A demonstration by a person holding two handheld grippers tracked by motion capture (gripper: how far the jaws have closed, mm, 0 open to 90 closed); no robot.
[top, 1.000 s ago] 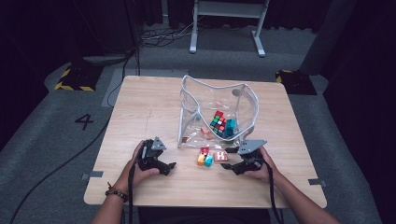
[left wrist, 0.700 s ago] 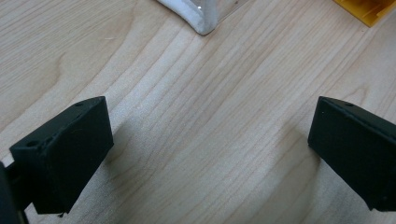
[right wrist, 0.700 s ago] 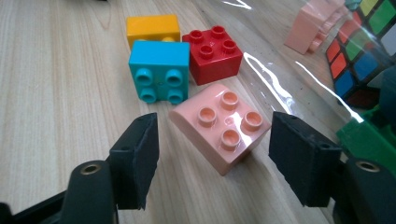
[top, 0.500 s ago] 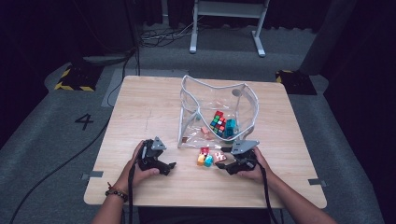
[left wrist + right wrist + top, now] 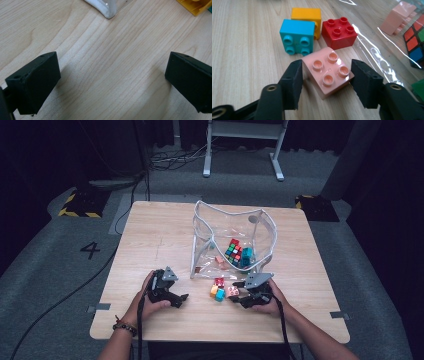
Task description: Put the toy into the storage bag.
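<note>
— While resting low on the wooden table (image 5: 150,235), left gripper (image 5: 170,295): jaws spread wide, only bare wood between them in the left gripper view. White-edged corner of the clear bag (image 5: 106,10) just ahead.

— And the right gripper (image 5: 325,75)?

— Down at the near edge beside the loose bricks, jaws on either side of the pink brick (image 5: 327,71). Left jaw against its side, right jaw touching or nearly so; a firm clamp cannot be told. Brick sitting on the table, studs up, turned cornerwise.

— Other bricks?

— Just beyond: turquoise brick (image 5: 297,37) on its side, studs facing the camera; yellow brick (image 5: 306,15) touching behind it; red brick (image 5: 339,32) studs up, beside both.

— Bag contents?

— Standing open mid-table (image 5: 232,240). Inside: multicoloured puzzle cube (image 5: 233,251), pale pink brick (image 5: 397,17), teal piece (image 5: 246,257).
</note>
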